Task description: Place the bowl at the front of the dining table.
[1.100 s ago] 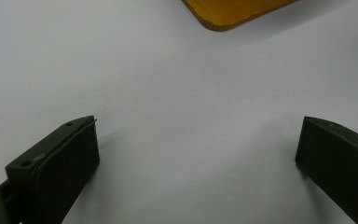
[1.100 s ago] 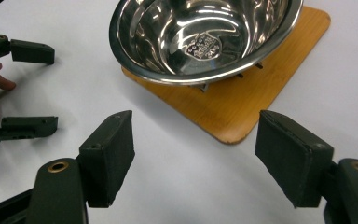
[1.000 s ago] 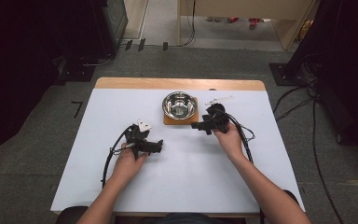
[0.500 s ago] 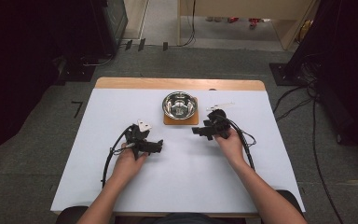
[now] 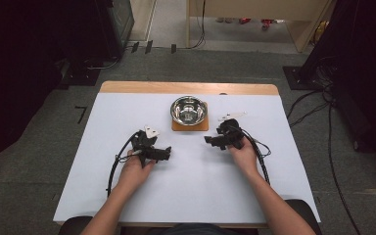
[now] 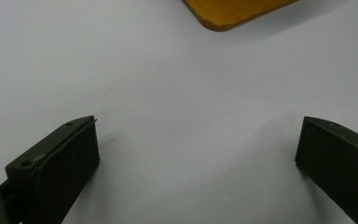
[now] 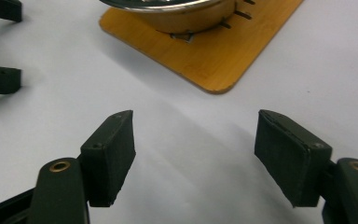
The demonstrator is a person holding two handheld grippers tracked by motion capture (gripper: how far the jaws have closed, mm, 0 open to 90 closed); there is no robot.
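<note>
**Steel bowl on its wooden board, both grippers empty beside it**

High view: the steel bowl (image 5: pixel 188 109) sits on a small wooden board (image 5: pixel 190 126) in the upper middle of the white counter (image 5: pixel 284 147), just below the counter's bare wooden far strip (image 5: pixel 127 87). The right gripper (image 5: pixel 211 140) lies right of centre, just beside the board's lower right corner but not touching it, held by the right hand (image 5: pixel 244 154), with its fingers pointing toward frame left. The left gripper (image 5: pixel 168 152) sits left of centre and lower in the frame, held by the left hand (image 5: pixel 133 170); its fingers point toward frame right, well apart from the board. A black cable (image 5: pixel 113 166) curves down the frame from the left gripper. The 2 forearms enter from the bottom edge.

Left gripper view: its 2 fingers (image 6: pixel 65 163) stand wide apart at lower left and lower right, with bare counter between them. 1 rounded corner of the board (image 6: pixel 228 11) shows at the top edge.

Right gripper view: its 2 fingers (image 7: pixel 109 156) stand apart with nothing but bare counter between them. The board (image 7: pixel 214 60) fills the upper middle, a rounded corner nearest the fingers, and the bowl (image 7: pixel 182 14) rests on it at the top edge. The other gripper's fingers (image 7: pixel 0 79) show at the upper left.
</note>
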